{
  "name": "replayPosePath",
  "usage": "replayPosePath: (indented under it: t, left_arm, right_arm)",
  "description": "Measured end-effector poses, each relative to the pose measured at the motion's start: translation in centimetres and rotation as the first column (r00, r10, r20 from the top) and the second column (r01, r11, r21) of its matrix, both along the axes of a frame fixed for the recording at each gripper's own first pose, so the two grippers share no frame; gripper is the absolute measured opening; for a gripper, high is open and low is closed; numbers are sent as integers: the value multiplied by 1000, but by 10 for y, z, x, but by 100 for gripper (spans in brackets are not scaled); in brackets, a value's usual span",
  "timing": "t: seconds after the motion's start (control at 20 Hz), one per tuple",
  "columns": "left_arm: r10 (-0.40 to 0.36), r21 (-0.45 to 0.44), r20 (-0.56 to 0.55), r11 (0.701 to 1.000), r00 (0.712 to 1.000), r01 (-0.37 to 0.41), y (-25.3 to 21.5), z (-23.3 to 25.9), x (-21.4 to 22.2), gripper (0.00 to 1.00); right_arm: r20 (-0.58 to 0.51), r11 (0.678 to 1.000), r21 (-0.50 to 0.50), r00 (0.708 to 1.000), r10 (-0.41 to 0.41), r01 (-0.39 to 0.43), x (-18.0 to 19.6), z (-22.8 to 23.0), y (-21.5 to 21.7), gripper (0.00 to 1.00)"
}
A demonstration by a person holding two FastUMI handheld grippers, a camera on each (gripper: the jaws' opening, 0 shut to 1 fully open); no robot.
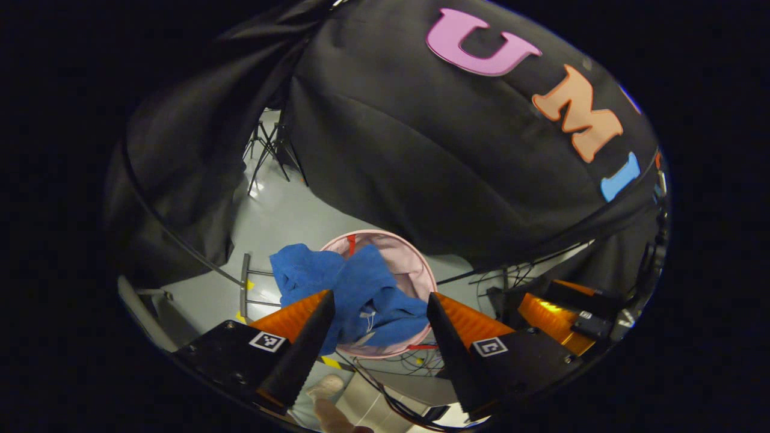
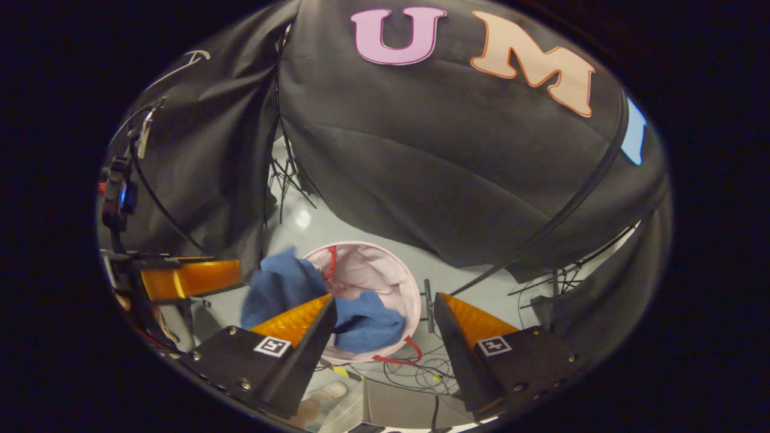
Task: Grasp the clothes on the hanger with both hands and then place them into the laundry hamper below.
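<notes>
The blue garment lies draped over the near rim of the pink hamper on the grey floor, partly inside it. The left gripper and the right gripper hang above it, jaws apart and holding nothing.

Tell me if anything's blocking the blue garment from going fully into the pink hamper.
Nothing visible blocks it. The blue garment already lies across the pink hamper, partly draped over its rim, and both grippers hang open above.
</notes>
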State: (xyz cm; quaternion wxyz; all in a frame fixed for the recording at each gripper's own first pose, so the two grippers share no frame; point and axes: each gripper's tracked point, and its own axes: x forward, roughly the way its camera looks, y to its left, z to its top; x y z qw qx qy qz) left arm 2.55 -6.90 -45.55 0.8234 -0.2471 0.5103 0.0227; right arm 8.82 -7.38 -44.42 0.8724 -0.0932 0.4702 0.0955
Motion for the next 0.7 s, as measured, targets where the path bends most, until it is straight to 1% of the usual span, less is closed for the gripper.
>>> replayPosePath:
  t: [0.1, 0.2, 0.3, 0.35, 0.45, 0.55, 0.6, 0.65, 0.7]
  left_arm:
    - [-53, 42, 21, 998, 998, 52, 1, 11, -2, 99]
    - [-105, 100, 100, 990, 989, 95, 5, 18, 7, 99]
    - [-135, 146, 189, 983, 973, 108, 8, 42, 23, 99]
    - [-142, 163, 241, 981, 960, 104, 11, 60, 28, 99]
    - [-159, 197, 355, 976, 921, 92, 13, 101, 45, 99]
    - [-184, 233, 451, 969, 873, 83, 13, 142, 56, 98]
    - [-192, 241, 499, 967, 845, 77, 11, 162, 60, 98]
    - [-201, 250, 540, 966, 817, 73, 11, 183, 62, 98]
    - [-211, 257, 586, 964, 783, 67, 8, 206, 61, 98]
  right_arm:
    - [46, 1000, 18, 999, -15, 14, 5, 9, 0, 97]
    - [117, 999, 36, 993, -27, 23, 14, 25, 0, 97]
    - [187, 998, 45, 981, -42, 34, 20, 45, -3, 99]
    - [232, 998, 56, 971, -50, 38, 23, 61, -2, 97]
    - [323, 996, 83, 944, -68, 44, 30, 98, 3, 97]
    - [419, 993, 107, 904, -85, 44, 30, 143, 6, 97]
    - [466, 991, 121, 879, -99, 48, 27, 166, 7, 95]
    - [511, 989, 140, 852, -116, 50, 27, 189, 11, 96]
    - [554, 986, 157, 822, -132, 53, 27, 211, 14, 98]
